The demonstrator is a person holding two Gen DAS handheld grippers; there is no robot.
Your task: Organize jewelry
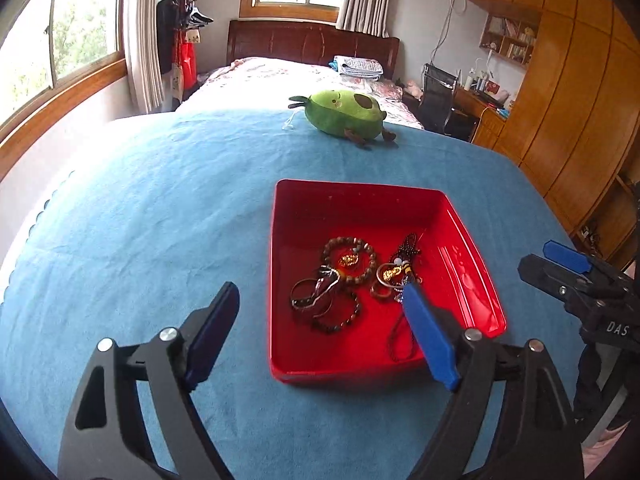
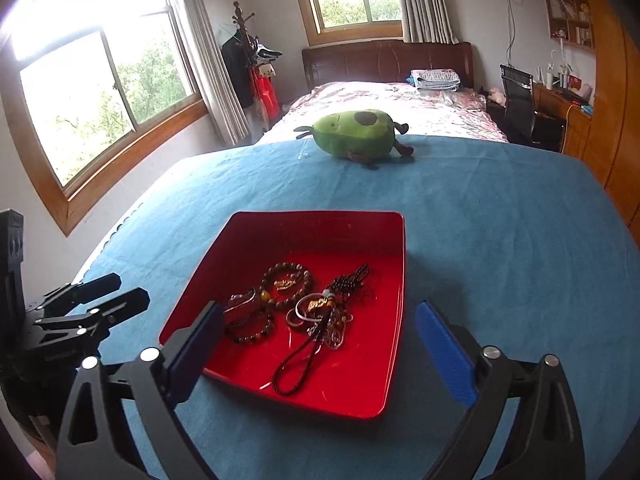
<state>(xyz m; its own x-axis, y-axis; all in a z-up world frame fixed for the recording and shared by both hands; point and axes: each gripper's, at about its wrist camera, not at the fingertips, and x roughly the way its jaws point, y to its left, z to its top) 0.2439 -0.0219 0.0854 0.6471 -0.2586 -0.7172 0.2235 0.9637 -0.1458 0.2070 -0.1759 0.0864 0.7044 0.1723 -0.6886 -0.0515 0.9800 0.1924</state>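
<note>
A red tray [image 1: 356,200] [image 2: 320,222] sits on a blue cloth. In it lies a pile of jewelry: a brown bead bracelet [image 1: 350,260] [image 2: 287,283], dark bracelets [image 1: 324,308] [image 2: 248,326], rings and a black cord with pendants [image 1: 400,276] [image 2: 320,320]. My left gripper [image 1: 320,292] is open and empty, held above the tray's near left part. My right gripper [image 2: 320,312] is open and empty, held above the tray's near edge. Each gripper shows at the edge of the other view, the right one [image 1: 560,268] and the left one [image 2: 104,292].
A green avocado plush [image 1: 344,116] [image 2: 356,134] lies at the far edge of the blue cloth [image 1: 160,220] [image 2: 500,240]. Beyond are a bed, windows, a coat rack, a desk with a chair and wooden wardrobes.
</note>
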